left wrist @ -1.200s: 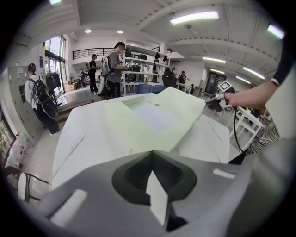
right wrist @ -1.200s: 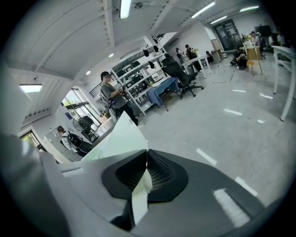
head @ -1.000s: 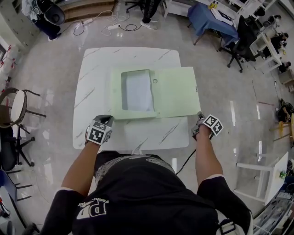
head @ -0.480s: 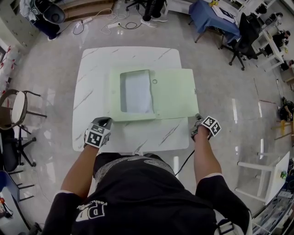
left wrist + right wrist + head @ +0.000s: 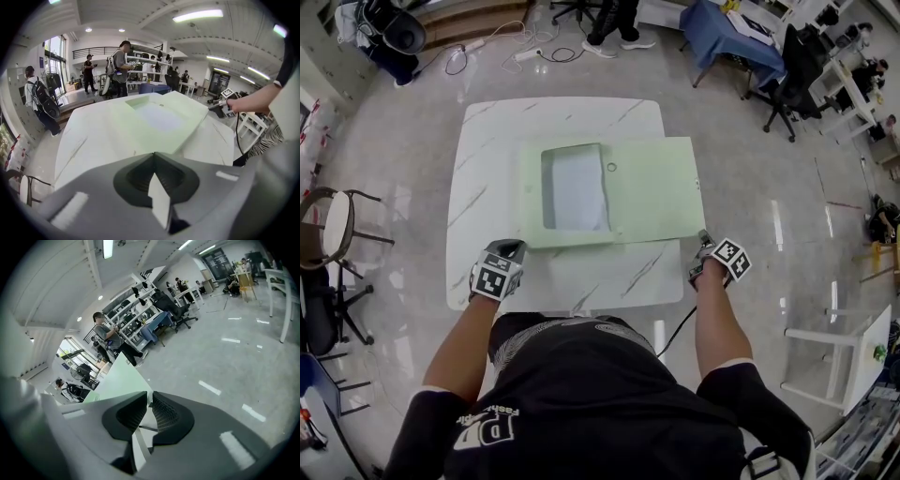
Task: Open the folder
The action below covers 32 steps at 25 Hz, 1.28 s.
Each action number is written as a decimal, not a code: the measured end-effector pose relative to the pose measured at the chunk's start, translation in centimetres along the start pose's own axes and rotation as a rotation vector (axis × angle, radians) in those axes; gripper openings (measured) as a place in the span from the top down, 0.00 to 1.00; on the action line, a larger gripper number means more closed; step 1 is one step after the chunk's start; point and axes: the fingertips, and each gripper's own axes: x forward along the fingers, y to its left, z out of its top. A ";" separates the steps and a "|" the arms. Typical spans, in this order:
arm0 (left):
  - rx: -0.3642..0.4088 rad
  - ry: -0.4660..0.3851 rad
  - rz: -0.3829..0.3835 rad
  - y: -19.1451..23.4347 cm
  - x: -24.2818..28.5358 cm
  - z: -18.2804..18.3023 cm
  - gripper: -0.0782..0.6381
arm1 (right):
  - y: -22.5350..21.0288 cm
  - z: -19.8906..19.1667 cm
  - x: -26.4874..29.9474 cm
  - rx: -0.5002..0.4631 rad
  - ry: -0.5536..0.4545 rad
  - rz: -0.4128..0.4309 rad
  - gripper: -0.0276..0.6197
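Folder (image 5: pixel 652 192), pale green, lies spread open and flat on the white marble table (image 5: pixel 487 169). From the head view its left half has a rectangular window showing a white sheet (image 5: pixel 577 187), with a small round hole (image 5: pixel 611 167) just beside it. The plain cover forms the right half, and its right edge juts out past the table's edge. The left gripper (image 5: pixel 512 247) sits over the table's near edge, close to the folder's near left corner but apart from it. The right gripper (image 5: pixel 704 240) is off the table's right side, its tip at the near right corner of the cover. A black office chair (image 5: pixel 783 70) and a blue-draped table (image 5: pixel 722 28) stand on the glossy floor (image 5: pixel 750 234) beyond.

From the left gripper view the jaws are pressed fully together with nothing between them. The folder lies ahead of them on the marble, and the other gripper shows at the far right. A few people (image 5: pixel 119 61) stand by shelving at the back.

From the right gripper view the jaws are drawn to a narrow slit, pinching the corner of the green cover, which runs away up and to the left. The shiny floor fills the right side.
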 end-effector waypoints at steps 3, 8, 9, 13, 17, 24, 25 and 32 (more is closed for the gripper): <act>-0.002 0.005 -0.004 -0.2 -0.1 0.2 0.81 | 0.6 0.4 -0.4 0.007 -0.005 0.022 0.92; 0.030 0.015 -0.005 -0.1 0.1 0.2 0.81 | 2.2 1.2 -1.8 -0.008 -0.011 0.086 0.92; 0.030 0.014 -0.007 -0.1 0.0 0.1 0.81 | 2.7 1.3 -2.2 -0.022 -0.013 0.097 0.92; 0.043 0.011 -0.006 -0.1 0.0 0.1 0.81 | 5.0 1.9 -3.8 -0.103 -0.025 0.137 0.90; 0.040 0.011 -0.001 -0.4 0.1 0.2 0.81 | 6.8 2.5 -5.4 -0.186 -0.046 0.147 0.87; -0.029 -0.050 0.024 0.0 -1.1 1.1 0.81 | 11.5 4.5 -9.1 -0.423 -0.161 0.125 0.87; -0.039 -0.070 0.028 0.0 -1.5 1.5 0.81 | 12.3 4.9 -9.7 -0.465 -0.187 0.120 0.87; -0.051 -0.200 0.014 -2.3 -5.1 4.4 0.81 | 20.9 3.2 -13.9 -0.750 -0.310 0.195 0.87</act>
